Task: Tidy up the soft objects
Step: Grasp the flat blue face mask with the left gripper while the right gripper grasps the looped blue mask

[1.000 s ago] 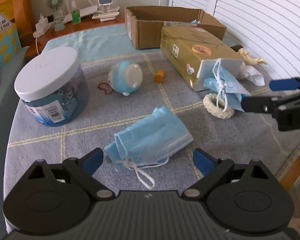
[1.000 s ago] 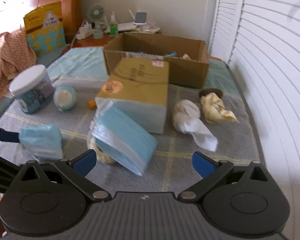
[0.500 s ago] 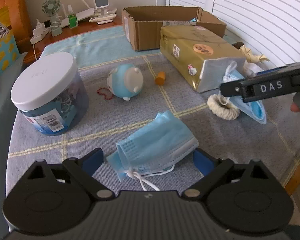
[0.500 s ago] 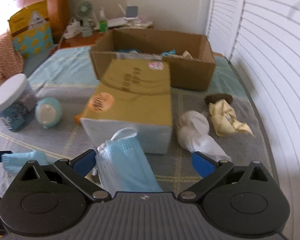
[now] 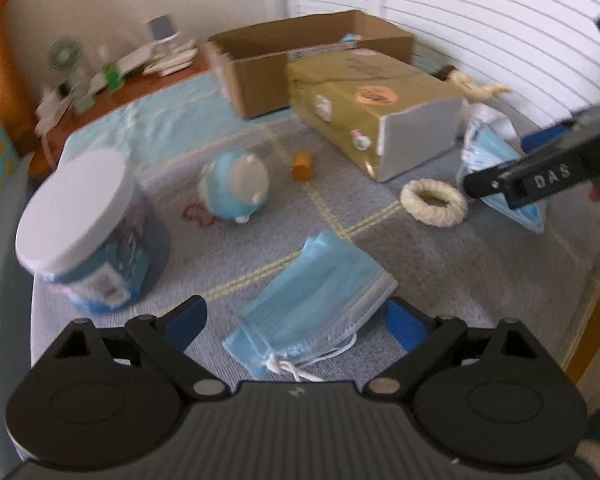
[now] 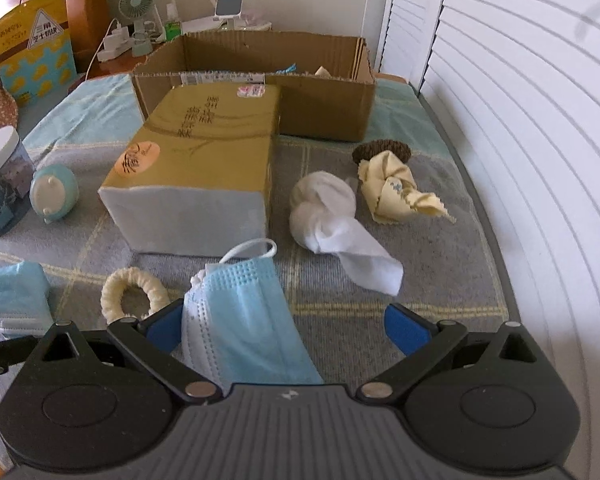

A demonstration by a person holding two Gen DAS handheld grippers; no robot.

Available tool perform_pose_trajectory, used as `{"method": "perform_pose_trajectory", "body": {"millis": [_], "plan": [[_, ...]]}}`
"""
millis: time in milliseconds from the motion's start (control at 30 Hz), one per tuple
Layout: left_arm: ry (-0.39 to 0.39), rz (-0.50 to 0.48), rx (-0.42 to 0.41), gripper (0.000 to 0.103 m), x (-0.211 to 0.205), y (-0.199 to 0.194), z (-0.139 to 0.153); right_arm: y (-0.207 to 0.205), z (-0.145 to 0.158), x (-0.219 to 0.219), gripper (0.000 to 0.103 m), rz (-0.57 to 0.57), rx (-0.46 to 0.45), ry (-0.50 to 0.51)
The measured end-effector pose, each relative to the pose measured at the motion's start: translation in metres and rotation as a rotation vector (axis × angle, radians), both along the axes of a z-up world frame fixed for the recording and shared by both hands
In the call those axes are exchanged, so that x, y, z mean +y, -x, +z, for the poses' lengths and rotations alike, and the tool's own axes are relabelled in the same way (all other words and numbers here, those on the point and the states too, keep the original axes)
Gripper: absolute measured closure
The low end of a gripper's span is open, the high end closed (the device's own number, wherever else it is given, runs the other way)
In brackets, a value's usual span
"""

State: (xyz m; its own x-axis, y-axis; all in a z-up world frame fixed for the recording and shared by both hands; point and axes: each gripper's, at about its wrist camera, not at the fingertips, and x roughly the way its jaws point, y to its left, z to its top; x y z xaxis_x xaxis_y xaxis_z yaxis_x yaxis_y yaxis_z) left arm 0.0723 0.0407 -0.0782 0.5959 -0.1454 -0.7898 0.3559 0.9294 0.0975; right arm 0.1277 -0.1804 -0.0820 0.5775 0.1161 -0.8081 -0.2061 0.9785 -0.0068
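L gripper (image 5: 294, 322): wide open, nothing held; folded blue mask stack (image 5: 314, 306) lies on blanket betw its fingers, not pinched.
R gripper (image 6: 286, 326): wide open too; 2nd blue mask bundle (image 6: 242, 320) sits betw fingers, up against the L finger, gap to the R one. Looks loose, not clamped; can't tell if it rests on blanket or hangs.
R gripper seen from L cam (image 5: 540, 176): black arm marked DAS, over the mask bundle, R side of frame.
Surface: grey/blue checked blanket (image 6: 420, 280) on a bed.
Cream ring scrunchie (image 6: 134, 296): flat on blanket, just left of R gripper's mask, in front of the tissue pack.
Tissue pack (image 6: 198, 168): big gold-wrapped block, mid blanket, touching front wall of cardboard box.
Cardboard box (image 6: 320, 108): open top, far end of bed; a few small bits inside, too small to tell.
White sock ball (image 6: 324, 212): right of tissue pack, tail trailing toward cam.
Yellow cloth (image 6: 396, 188): crumpled, just right of sock, partly over a dark brown scrunchie (image 6: 380, 150).
Blue round toy (image 6: 54, 194): left of tissue pack, near jar.
Jar (image 5: 88, 232): white lid, upright, far left.
Small orange thing (image 5: 302, 166): betw toy and tissue pack, blurry.
L cam: motion blur.
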Motion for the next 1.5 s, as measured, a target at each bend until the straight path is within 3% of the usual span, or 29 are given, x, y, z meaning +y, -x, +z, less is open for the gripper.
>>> {"method": "perform_pose_trajectory", "body": {"millis": [167, 333, 500, 567, 767, 1100, 1300, 1433, 1500], "plan": [[-0.028, -0.124, 0.032, 0.008, -0.003, -0.012, -0.001, 0.001, -0.001, 0.0, 0.0, 0.007, 0.004, -0.004], [0.012, -0.153, 0.053, 0.008, 0.001, -0.02, -0.001, 0.002, -0.001, 0.0, 0.0, 0.008, 0.006, -0.004], [0.004, -0.199, 0.056, 0.011, -0.001, -0.022, -0.002, 0.003, -0.002, -0.001, 0.0, 0.012, 0.005, -0.002], [0.02, -0.228, 0.065, 0.025, -0.001, -0.022, 0.0, 0.003, -0.002, -0.001, 0.0, 0.015, 0.004, -0.003], [0.034, -0.267, 0.076, 0.051, -0.001, -0.022, 0.005, 0.005, 0.0, 0.0, 0.0, 0.042, -0.013, -0.013], [0.044, -0.262, 0.081, 0.056, 0.001, -0.021, 0.006, 0.011, -0.003, -0.002, 0.001, 0.098, -0.017, -0.027], [0.049, -0.259, 0.09, 0.058, 0.001, -0.022, 0.008, 0.023, 0.0, 0.001, 0.022, 0.156, -0.025, 0.007], [0.054, -0.255, 0.097, 0.062, 0.0, -0.021, 0.011, 0.029, 0.004, 0.002, 0.048, 0.19, -0.027, -0.004], [0.057, -0.255, 0.1, 0.064, -0.001, -0.02, 0.013, 0.031, 0.005, 0.003, 0.052, 0.195, -0.027, 0.0]]}}
